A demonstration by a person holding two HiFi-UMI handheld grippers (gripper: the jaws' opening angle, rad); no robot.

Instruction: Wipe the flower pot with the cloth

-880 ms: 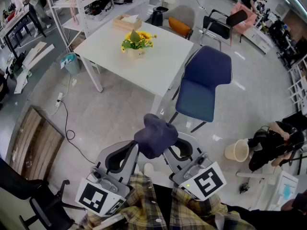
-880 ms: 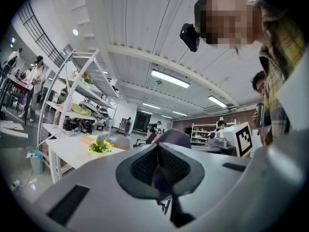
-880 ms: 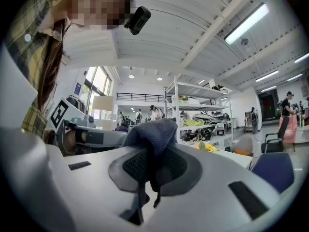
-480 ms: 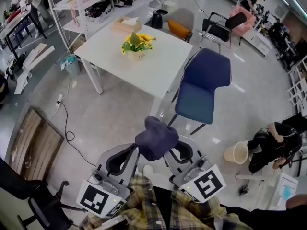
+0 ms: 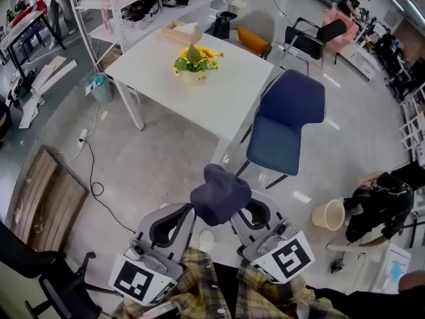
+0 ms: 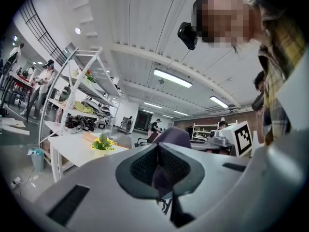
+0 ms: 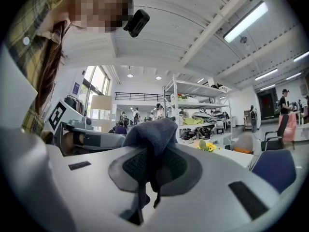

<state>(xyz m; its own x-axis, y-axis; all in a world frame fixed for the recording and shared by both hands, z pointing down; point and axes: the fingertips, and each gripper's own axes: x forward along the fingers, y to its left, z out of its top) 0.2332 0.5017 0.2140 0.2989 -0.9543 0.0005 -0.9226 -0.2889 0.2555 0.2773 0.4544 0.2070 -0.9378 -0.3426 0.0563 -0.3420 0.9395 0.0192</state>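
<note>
The flower pot (image 5: pixel 196 62) with yellow flowers stands on the white table (image 5: pixel 219 98), far ahead of both grippers. It also shows small in the left gripper view, flower pot (image 6: pixel 103 144), and in the right gripper view, flower pot (image 7: pixel 208 146). A dark blue cloth (image 5: pixel 219 195) is bunched between the two grippers, low in the head view and close to my body. My left gripper (image 5: pixel 192 210) is shut with a fold of the cloth (image 6: pixel 174 135) pinched between its pads. My right gripper (image 5: pixel 234 211) is shut on the cloth (image 7: pixel 152 132), which drapes over its jaws.
A blue chair (image 5: pixel 285 121) stands at the table's near right corner, between me and the table. A cream bucket (image 5: pixel 327 212) and a crouching person (image 5: pixel 378 201) are at right. Shelves (image 5: pixel 133 5) stand behind the table; a wooden panel (image 5: pixel 46 198) and a cable (image 5: pixel 93 178) lie at left.
Both grippers keep the cloth bunched between them in the same place. The head view has shifted slightly, so the table and pot sit a little to the right.
</note>
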